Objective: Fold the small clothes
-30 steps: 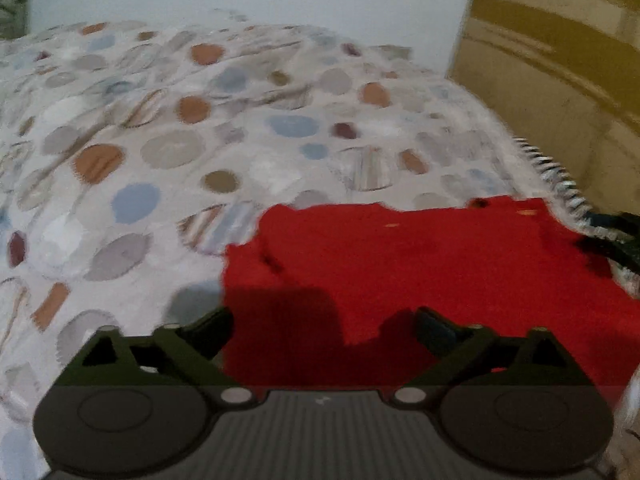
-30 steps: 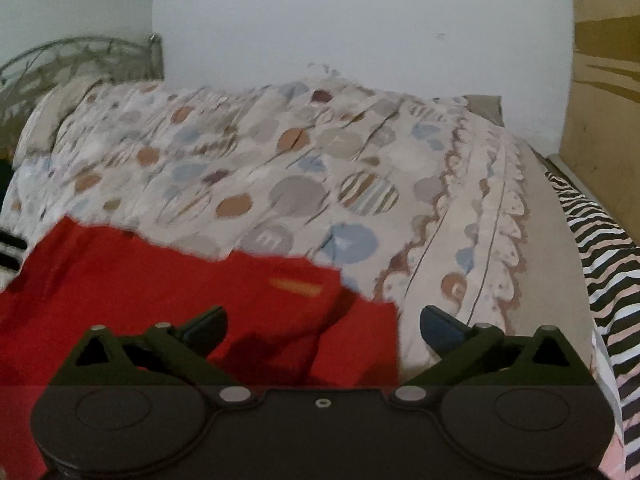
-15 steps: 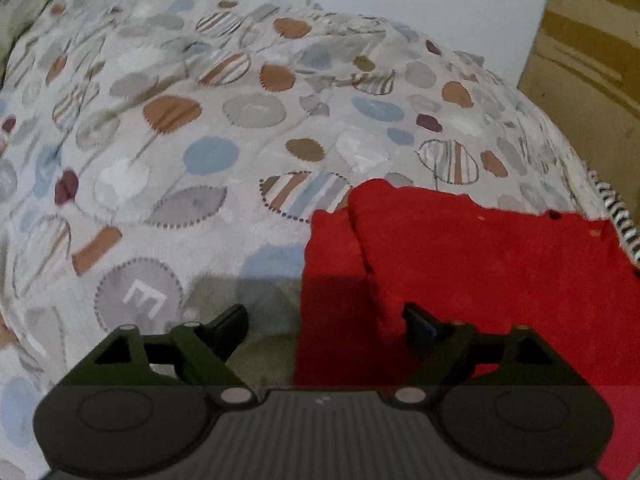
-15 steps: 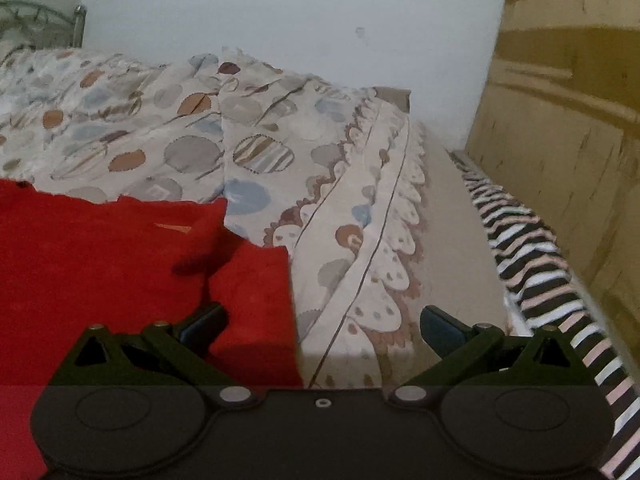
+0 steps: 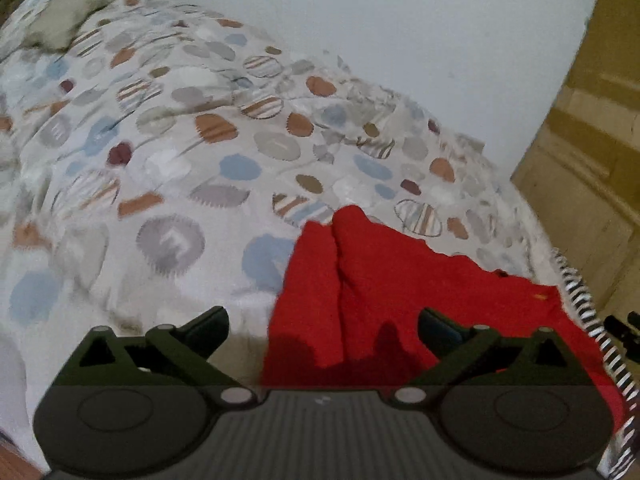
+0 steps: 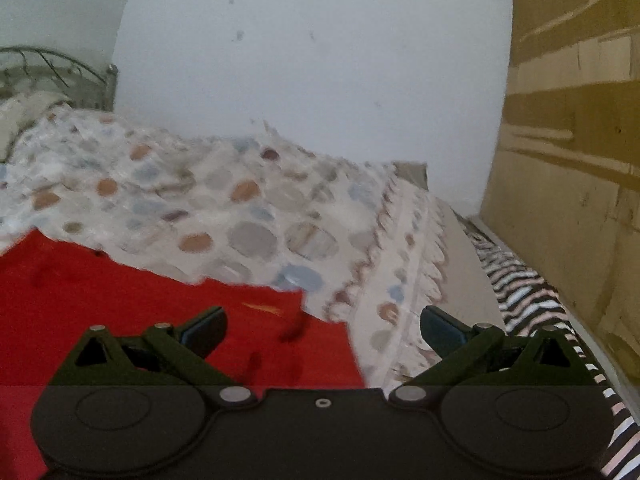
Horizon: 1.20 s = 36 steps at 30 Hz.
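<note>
A red garment (image 5: 400,288) lies flat on the patterned bedspread (image 5: 180,160), with a narrow strip doubled along its left edge. My left gripper (image 5: 324,328) hovers over that left edge, its jaws opening. The cloth lies below the gap and neither pad presses on it. In the right wrist view the same red garment (image 6: 120,292) fills the lower left. My right gripper (image 6: 322,326) stands open over its right corner, left finger above the red cloth, right finger above the bedspread (image 6: 280,216).
A black-and-white striped cloth (image 6: 520,280) runs along the bed's right side, beside a brown board wall (image 6: 568,160). A metal headboard (image 6: 52,68) and a pillow (image 5: 68,12) are at the far left. A pale wall (image 6: 320,60) closes the back.
The left view swung left and rolled, bringing the garment's doubled left edge between the fingers. The right view swung right past the garment's corner, then came partly back over it.
</note>
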Each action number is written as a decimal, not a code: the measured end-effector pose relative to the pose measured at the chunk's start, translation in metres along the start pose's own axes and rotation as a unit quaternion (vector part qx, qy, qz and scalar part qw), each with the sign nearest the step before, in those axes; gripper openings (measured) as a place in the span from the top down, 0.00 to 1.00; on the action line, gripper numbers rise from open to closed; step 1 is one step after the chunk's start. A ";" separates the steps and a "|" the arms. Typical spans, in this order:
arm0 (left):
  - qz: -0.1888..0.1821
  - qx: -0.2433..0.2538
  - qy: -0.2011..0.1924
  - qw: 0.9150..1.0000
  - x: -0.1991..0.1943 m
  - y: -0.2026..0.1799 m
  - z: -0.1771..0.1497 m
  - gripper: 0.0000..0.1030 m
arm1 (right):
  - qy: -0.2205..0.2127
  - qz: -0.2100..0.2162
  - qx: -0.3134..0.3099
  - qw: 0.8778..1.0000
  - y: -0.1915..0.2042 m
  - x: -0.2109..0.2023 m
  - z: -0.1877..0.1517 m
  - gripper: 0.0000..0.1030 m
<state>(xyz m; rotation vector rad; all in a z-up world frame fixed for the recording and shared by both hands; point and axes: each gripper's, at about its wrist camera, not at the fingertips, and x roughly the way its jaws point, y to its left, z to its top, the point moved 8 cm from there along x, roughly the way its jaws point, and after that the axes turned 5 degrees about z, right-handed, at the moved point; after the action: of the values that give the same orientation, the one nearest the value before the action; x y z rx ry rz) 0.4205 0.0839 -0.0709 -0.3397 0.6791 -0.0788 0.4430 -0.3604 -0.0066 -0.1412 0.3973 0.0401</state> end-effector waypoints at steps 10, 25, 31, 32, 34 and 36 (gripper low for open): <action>0.020 -0.066 0.008 0.998 -0.046 0.014 -0.066 0.01 | -0.046 -0.001 -0.074 0.996 0.106 -0.048 -0.006 0.01; 0.030 -0.064 -0.003 0.997 -0.061 0.006 -0.092 0.00 | -0.047 -0.008 -0.067 0.997 0.139 -0.037 -0.076 0.01; 0.033 -0.063 0.010 0.997 -0.057 0.005 -0.102 0.00 | -0.063 0.000 -0.056 0.996 0.138 -0.036 -0.080 0.01; 0.034 -0.064 0.011 0.997 -0.057 0.005 -0.103 0.00 | -0.068 0.000 -0.056 0.996 0.138 -0.037 -0.081 0.01; 0.034 -0.062 0.012 0.997 -0.056 0.004 -0.103 0.00 | -0.071 0.000 -0.054 0.996 0.138 -0.037 -0.081 0.01; 0.031 -0.060 0.012 0.998 -0.055 0.002 -0.102 0.00 | -0.071 0.000 -0.054 0.996 0.138 -0.037 -0.081 0.01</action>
<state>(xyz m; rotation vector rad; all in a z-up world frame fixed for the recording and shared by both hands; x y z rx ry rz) 0.3134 0.0670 -0.1125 -0.4335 0.7193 0.0172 0.3687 -0.2359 -0.0836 -0.2435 0.2527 0.0703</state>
